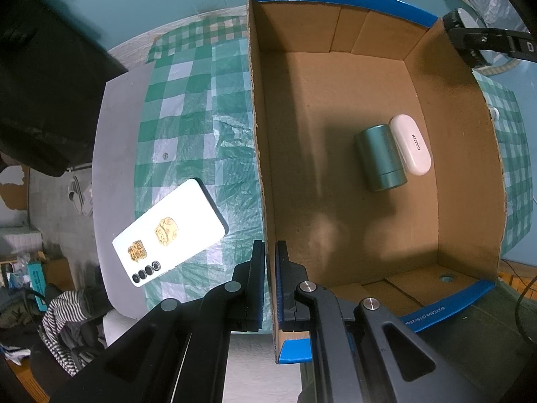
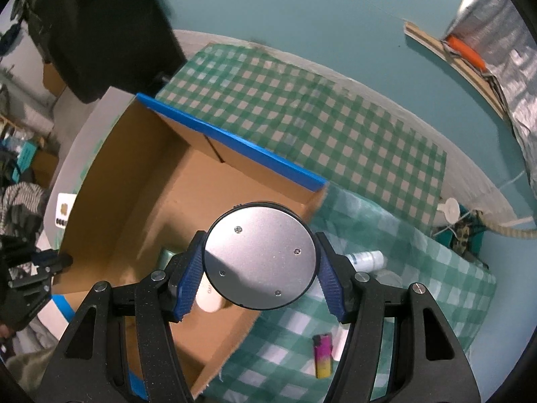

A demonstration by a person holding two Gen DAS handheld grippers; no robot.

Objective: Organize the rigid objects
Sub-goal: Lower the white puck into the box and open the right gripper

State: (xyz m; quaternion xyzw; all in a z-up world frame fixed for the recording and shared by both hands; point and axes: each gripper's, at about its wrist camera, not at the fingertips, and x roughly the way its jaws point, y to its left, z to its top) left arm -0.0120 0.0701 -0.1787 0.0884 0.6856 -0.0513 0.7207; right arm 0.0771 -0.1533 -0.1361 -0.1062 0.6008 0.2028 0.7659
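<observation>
A: Teal wall behind, and a green checked cloth (image 2: 335, 127) covers your desk (image 1: 117, 117), with the cardboard box (image 2: 141, 174) open on top of it.

B: What does your left view give you that the right one lacks?

A: The whole box floor. A teal can (image 1: 381, 158) lies on its side there, touching a white case (image 1: 411, 144) that lies along its right flank; both have their long axes running roughly from the near end to the far end of the box, leaning a little leftward at the far end. Outside the box's left wall, a white phone (image 1: 169, 231) lies flat on the cloth, back up, set on a diagonal with its lenses toward you.

B: And your left claw (image 1: 270, 285)?

A: Its pads are pinched narrowly on the box's left wall, near the close corner, one pad inside and one outside.

B: The right view?

A: Your right claw (image 2: 260, 268) is spread wide around a round disc (image 2: 260, 257), gripping its rim on both sides. The disc's grey face, with four small screws, faces the camera, and it hangs over the box's right wall. Only this view shows the white bottle (image 2: 364, 258) lying on the cloth just beyond the right pad, and the pink and yellow lighter (image 2: 323, 356) lying nearer, its long axis pointing away from you.
</observation>
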